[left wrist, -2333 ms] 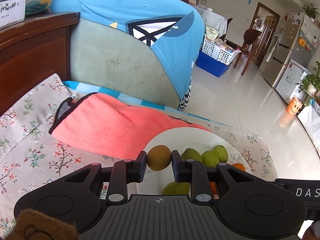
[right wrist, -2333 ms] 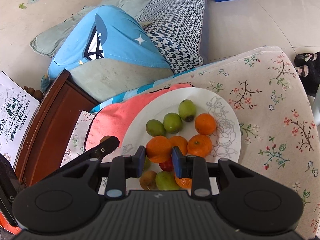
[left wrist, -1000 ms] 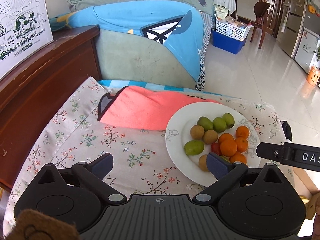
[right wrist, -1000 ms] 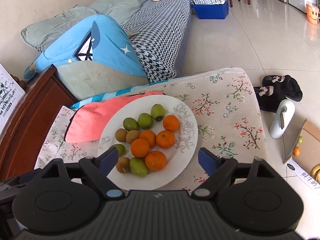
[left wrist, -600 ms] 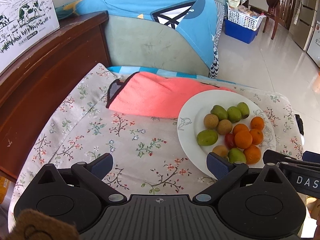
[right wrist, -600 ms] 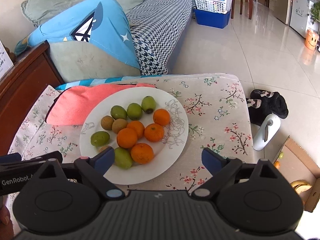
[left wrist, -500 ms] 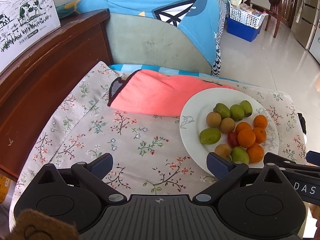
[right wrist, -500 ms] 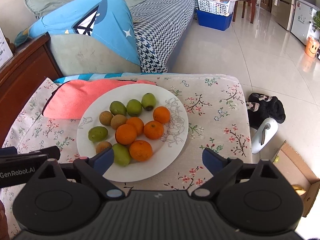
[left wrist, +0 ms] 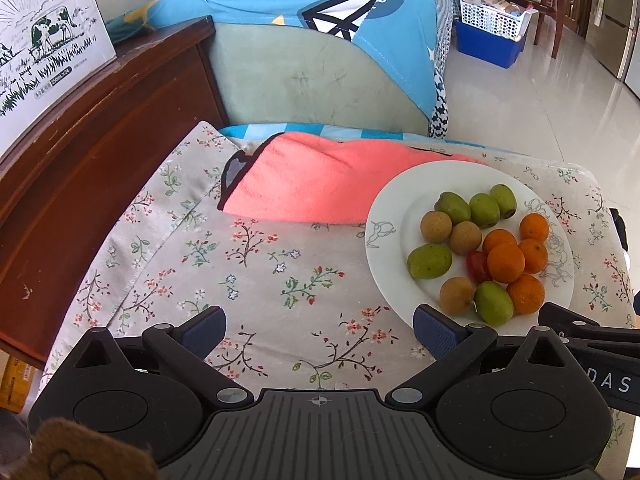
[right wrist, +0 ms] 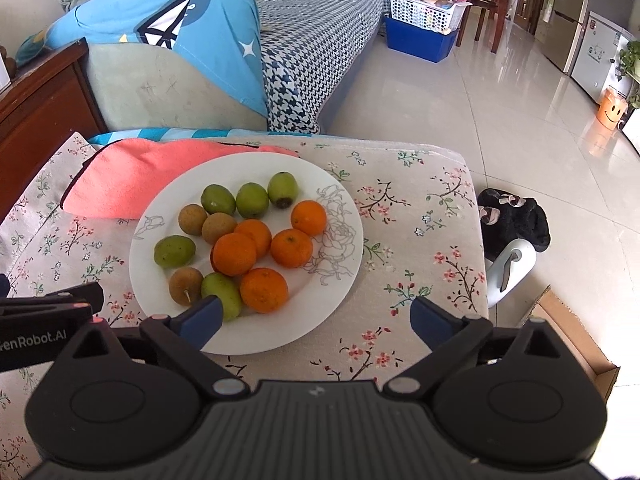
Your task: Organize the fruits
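A white plate on a floral-cloth table holds several oranges, several green fruits, three brown fruits and a small red fruit. The plate also shows in the left wrist view, to the right. My left gripper is open and empty, above the cloth left of the plate. My right gripper is open and empty over the plate's near rim.
A coral towel lies behind the plate. A dark wooden cabinet with a white carton stands left. A sofa with a blue cushion is behind. Black slippers and a cardboard box lie on the floor to the right.
Both grippers let go of their fruit, a brown one on the left and an orange on the right, opened wide and pulled back from the plate. Lately they barely move.
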`<state>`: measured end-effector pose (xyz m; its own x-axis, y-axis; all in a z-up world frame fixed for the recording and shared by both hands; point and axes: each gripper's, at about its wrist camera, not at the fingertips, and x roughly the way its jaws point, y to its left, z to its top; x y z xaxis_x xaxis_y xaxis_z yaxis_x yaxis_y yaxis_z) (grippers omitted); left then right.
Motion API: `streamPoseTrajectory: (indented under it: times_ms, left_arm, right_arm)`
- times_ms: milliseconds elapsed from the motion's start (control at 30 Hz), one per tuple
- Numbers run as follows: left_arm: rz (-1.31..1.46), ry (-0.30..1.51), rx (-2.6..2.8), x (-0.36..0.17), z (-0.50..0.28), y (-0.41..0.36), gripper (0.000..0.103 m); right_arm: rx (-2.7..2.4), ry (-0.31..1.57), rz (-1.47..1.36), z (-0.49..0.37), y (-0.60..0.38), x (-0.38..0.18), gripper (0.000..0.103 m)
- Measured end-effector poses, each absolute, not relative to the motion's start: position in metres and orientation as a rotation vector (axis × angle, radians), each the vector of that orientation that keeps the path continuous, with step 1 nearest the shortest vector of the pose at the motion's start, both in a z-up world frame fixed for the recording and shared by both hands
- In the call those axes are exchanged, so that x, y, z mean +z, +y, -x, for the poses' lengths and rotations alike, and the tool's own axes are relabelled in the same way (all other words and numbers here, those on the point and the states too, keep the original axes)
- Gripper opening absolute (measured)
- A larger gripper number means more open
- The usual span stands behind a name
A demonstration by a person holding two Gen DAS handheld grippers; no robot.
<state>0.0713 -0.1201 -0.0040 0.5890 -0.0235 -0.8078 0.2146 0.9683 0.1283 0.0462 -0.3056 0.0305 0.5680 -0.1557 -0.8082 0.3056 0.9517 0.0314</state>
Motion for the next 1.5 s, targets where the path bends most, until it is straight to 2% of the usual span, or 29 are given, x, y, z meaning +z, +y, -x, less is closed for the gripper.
streamPoseTrajectory:
  times_ms: [1500]
  left_arm:
    - [-0.328,0.925,-0.082,-0.013,-0.067,-0.129,0.101]
  right_arm:
    - [-0.342,0.916,-0.068,-0.049,-0.294,0.026,0.102]
